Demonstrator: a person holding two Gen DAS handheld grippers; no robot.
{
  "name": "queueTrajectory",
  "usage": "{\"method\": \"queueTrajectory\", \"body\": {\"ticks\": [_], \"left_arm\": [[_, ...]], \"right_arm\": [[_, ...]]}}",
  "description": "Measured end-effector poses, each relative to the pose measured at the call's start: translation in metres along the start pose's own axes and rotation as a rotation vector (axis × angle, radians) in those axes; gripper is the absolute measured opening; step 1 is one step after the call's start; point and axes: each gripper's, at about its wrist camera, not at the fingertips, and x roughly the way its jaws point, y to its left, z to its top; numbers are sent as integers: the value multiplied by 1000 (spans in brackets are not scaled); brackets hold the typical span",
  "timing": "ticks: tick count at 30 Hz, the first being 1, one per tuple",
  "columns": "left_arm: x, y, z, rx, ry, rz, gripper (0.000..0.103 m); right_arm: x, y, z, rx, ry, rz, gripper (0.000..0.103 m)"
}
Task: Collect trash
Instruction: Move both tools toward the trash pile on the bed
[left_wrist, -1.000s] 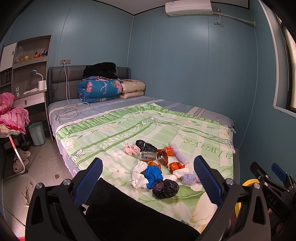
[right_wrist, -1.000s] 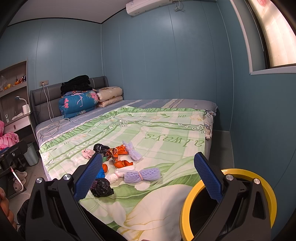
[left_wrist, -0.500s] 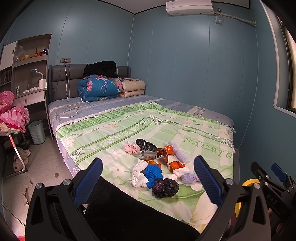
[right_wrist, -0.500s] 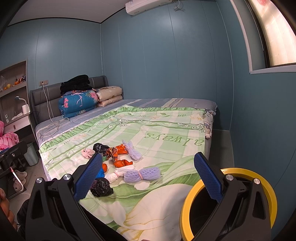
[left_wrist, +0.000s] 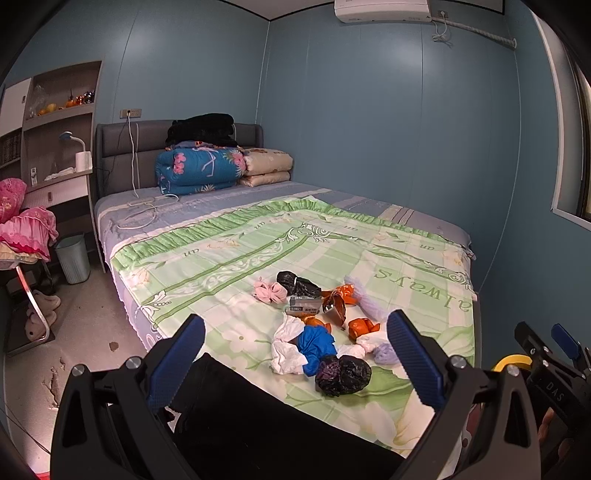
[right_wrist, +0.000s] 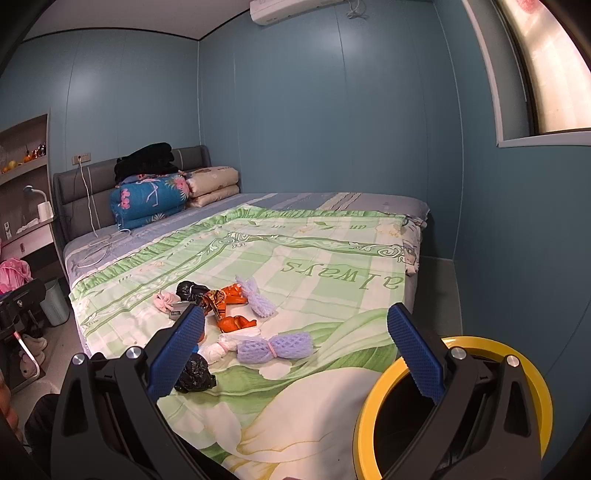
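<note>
Trash (left_wrist: 317, 325) lies in a loose cluster on the green floral bedspread (left_wrist: 229, 258), ahead of both grippers and touched by neither; left gripper (left_wrist: 295, 354) hangs above the near edge of the bed with its blue-padded fingers spread wide and nothing between them; right gripper (right_wrist: 295, 350) likewise stands wide apart and empty. Directly ahead of the left gripper: a knotted black bag (left_wrist: 343, 374) nearest, a blue bag (left_wrist: 316, 345) and white bag (left_wrist: 284, 347) just beyond it, touching one another; further off, orange wrappers (left_wrist: 362, 326), a small grey box (left_wrist: 304, 304), a second black bag (left_wrist: 297, 284) and a pink bundle (left_wrist: 269, 291). From the right gripper, a lilac foam net (right_wrist: 275, 345) lies ahead between the fingers, with a white knotted bag (right_wrist: 221, 347) beside it; a second foam net (right_wrist: 256, 299) sits beyond. Yellow-rimmed bin (right_wrist: 454, 406) stands off the bed, below and behind the right gripper's right finger (right_wrist: 413, 354); its interior is dark. A dark garment (left_wrist: 258, 417) fills the space beneath the left gripper. Folded quilts (left_wrist: 199, 170) are stacked at the far headboard.
</note>
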Motion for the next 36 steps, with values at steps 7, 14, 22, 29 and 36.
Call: {"method": "queueTrajectory", "body": {"ticks": [7, 14, 22, 29, 36], "left_arm": [[34, 18, 3, 11, 81, -48, 95], [84, 29, -2, 42, 184, -46, 95], [147, 29, -5, 55, 309, -102, 95], [196, 23, -8, 83, 372, -102, 95], [241, 27, -24, 59, 452, -85, 95]], "right_arm": [[29, -6, 3, 6, 81, 25, 95], [62, -9, 10, -22, 151, 58, 95], [116, -22, 22, -22, 268, 69, 95], [183, -23, 13, -3, 407, 92, 95], [247, -20, -17, 101, 604, 94, 95]]}}
